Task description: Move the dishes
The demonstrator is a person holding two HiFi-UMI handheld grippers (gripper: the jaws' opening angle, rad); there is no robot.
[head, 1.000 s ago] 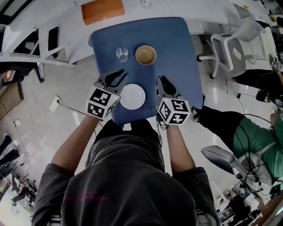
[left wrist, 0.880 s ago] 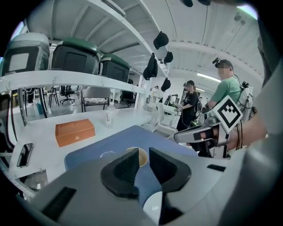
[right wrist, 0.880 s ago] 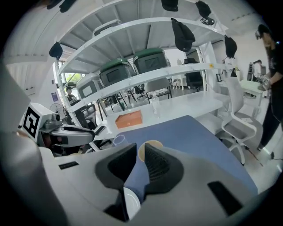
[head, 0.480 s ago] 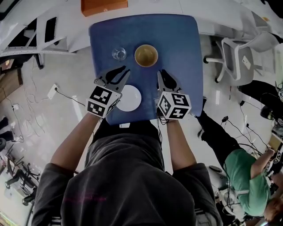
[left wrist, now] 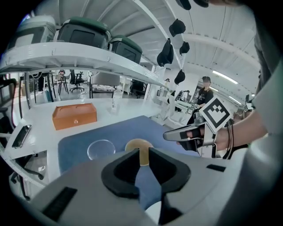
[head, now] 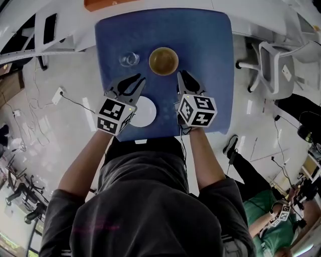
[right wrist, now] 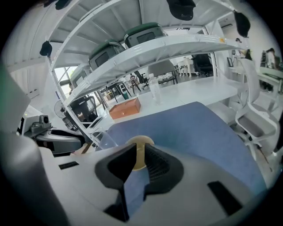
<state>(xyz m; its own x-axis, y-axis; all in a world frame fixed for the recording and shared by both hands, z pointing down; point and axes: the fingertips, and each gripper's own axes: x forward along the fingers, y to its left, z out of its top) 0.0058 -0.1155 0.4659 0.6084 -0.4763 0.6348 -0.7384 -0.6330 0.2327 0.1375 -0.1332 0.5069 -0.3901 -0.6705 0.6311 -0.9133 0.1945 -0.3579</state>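
Observation:
On the blue table (head: 210, 45) stand a tan bowl (head: 163, 60), a clear glass (head: 129, 59) to its left, and a white plate (head: 145, 113) near the front edge. My left gripper (head: 136, 79) hovers over the plate's left side, and its marker cube hides part of the plate. It points toward the glass and the bowl (left wrist: 132, 144). My right gripper (head: 181, 75) is just right of the plate, its tips close to the bowl (right wrist: 141, 141). Both the left gripper (left wrist: 143, 152) and the right gripper (right wrist: 140, 150) are open by a narrow gap, with nothing between the jaws.
An orange box (head: 108, 4) lies on the white desk beyond the table. A white chair (head: 273, 65) stands to the right. A person in green (head: 266, 211) is at the lower right. Cables trail on the floor at the left (head: 45, 108).
Both grippers have sunk toward the table. The right one has come closer to the bowl. The dishes have not moved.

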